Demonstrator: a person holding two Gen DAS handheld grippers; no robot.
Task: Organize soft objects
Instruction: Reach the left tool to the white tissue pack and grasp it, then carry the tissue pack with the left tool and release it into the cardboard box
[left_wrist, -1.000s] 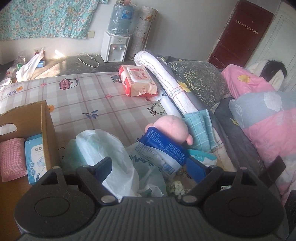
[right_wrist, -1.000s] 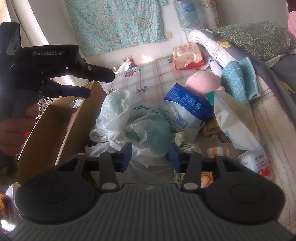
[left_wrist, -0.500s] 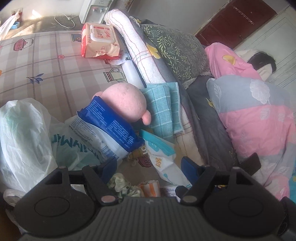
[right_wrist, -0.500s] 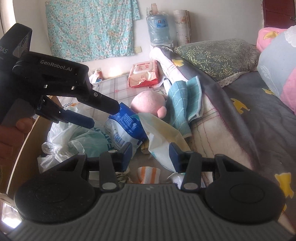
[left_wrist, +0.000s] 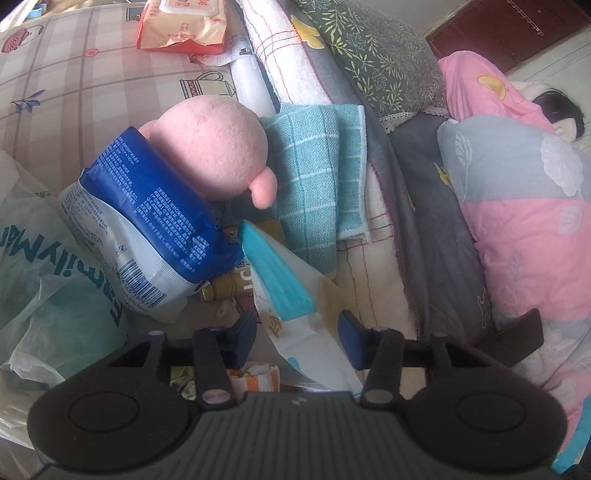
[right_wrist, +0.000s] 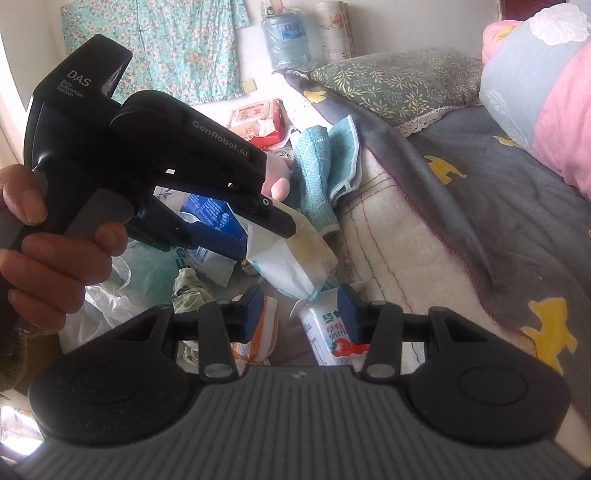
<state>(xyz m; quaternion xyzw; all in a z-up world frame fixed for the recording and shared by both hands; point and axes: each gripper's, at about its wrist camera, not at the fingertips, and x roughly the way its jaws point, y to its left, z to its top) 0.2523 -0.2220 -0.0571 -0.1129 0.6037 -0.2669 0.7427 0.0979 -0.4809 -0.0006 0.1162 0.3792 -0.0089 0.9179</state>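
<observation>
In the left wrist view, the left gripper is seen with jaws just narrowed around a white soft pack with a teal strip, lying beside a blue-and-white pouch and a round pink plush toy; firm contact cannot be told.

In the right wrist view, the right gripper is partly spread, empty, above a strawberry-printed white carton.

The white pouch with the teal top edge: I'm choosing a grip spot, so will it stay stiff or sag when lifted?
The white pouch will probably sag: its skin looks thin and creased. It seems light, since it leans propped on the clutter. The left gripper has just been closing around it, pads not clearly pressing yet; a pinch near the teal seam may hold better than the slack middle.
</observation>
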